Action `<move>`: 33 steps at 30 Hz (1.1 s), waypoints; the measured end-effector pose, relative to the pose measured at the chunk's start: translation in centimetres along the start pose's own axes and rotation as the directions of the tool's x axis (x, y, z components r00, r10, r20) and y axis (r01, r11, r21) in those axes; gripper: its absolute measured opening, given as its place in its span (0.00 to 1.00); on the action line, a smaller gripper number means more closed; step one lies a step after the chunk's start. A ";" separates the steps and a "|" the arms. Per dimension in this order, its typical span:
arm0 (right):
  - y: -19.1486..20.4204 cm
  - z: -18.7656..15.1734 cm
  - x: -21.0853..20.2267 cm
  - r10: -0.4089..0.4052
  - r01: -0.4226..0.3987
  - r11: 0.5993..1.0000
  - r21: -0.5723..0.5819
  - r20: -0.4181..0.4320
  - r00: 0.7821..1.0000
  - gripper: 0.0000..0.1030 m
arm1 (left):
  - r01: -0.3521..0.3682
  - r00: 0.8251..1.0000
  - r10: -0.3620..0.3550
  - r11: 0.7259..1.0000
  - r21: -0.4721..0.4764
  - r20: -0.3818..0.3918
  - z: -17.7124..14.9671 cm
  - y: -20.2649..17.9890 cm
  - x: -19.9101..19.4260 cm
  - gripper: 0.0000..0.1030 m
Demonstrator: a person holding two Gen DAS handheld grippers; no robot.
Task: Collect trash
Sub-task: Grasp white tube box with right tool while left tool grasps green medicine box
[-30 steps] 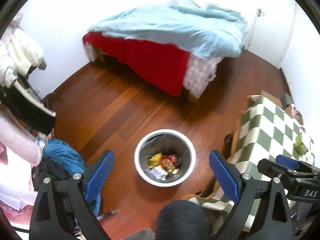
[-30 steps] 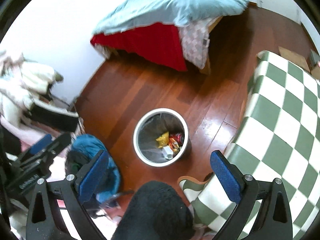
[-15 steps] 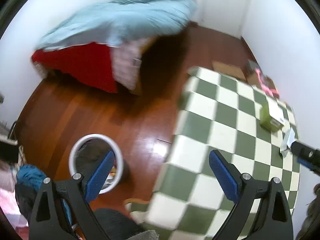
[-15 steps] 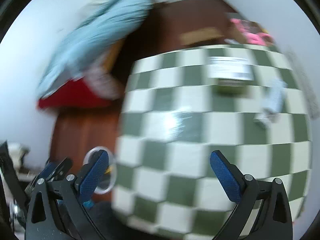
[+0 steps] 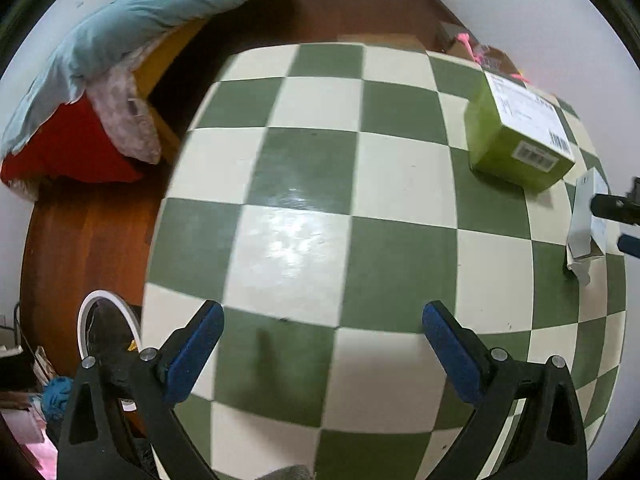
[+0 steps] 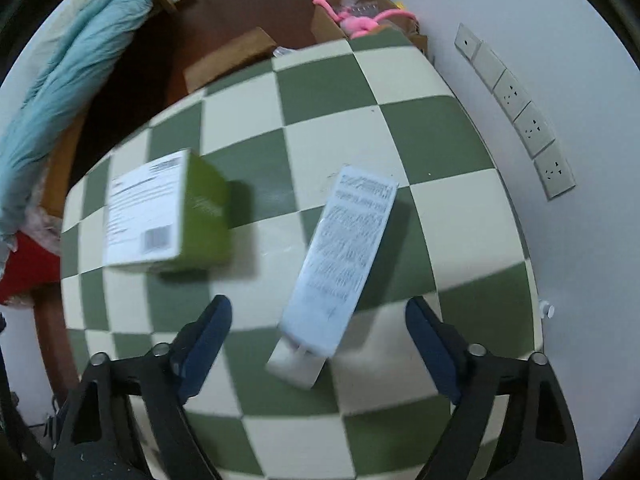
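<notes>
1. Nearest the right wrist camera, the right gripper [image 6: 318, 340] hangs with its blue pads spread wide and grasps nothing; the near end of a flat white carton [image 6: 340, 264] lies on the table between them, with its open flap toward the camera.
2. Over the near part of the checkered table [image 5: 304, 184], the left gripper [image 5: 320, 346] is likewise released and empty, and only bare green and cream squares lie under it.
3. Down at the near left of the left wrist view, the white-rimmed trash bin [image 5: 86, 312] stands on the wooden floor just beside the table edge, partly hidden behind the left finger.
4. Farther along the table, to the left of the carton in the right wrist view, a green box [image 6: 204, 216] with a white printed label on top sits apart from the carton; this view is blurred, so the print cannot be read.
5. Beyond the table's far edge, cardboard boxes and a pink toy [image 6: 362, 26] sit on the floor by the wall, and a bed with a pale blue duvet [image 5: 132, 28] stands at the far left.
6. Judged from this, the step in hand is the reach for the next piece of trash, the white carton.
7. The next move calls for lowering the right gripper until its pads straddle the carton's narrow width, clenching, then carrying it over to the bin.
</notes>
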State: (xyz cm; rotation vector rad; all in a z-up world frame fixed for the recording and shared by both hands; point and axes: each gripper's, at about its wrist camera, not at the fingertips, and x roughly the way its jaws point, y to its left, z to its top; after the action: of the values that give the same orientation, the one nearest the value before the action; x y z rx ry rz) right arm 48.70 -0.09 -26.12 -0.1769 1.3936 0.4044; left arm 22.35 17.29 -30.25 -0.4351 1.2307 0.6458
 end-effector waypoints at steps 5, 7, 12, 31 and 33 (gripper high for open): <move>-1.0 1.2 2.7 0.060 -0.059 0.998 0.030 -0.041 0.997 0.66 | 0.004 1.000 -0.004 1.000 0.030 -0.003 1.2 -2.1 -0.3 0.99; -0.9 1.4 2.6 0.063 -0.063 0.998 -0.003 -0.033 0.997 0.45 | 0.015 1.000 -0.015 0.999 0.039 0.002 2.2 -3.1 -0.6 0.99; -2.3 2.4 1.4 0.010 -0.010 0.997 -0.072 -0.009 1.000 0.41 | 0.095 0.995 -0.097 0.994 0.057 0.031 6.3 -5.9 -2.7 0.99; -7.6 4.7 2.3 0.004 -0.006 1.000 -0.025 -0.082 0.997 0.41 | 0.041 0.989 -0.009 0.977 0.210 -0.148 14.1 -15.7 4.8 0.99; -7.7 4.7 2.3 0.004 -0.006 1.000 -0.023 -0.082 0.997 0.41 | 0.043 0.989 -0.014 0.980 0.194 -0.149 14.0 -15.4 5.0 0.99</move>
State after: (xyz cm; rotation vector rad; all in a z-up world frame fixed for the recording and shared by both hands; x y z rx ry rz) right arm 56.19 -5.13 -28.46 -0.2108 1.4705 0.4216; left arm 43.63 15.71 -31.58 -0.3391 1.4110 0.4677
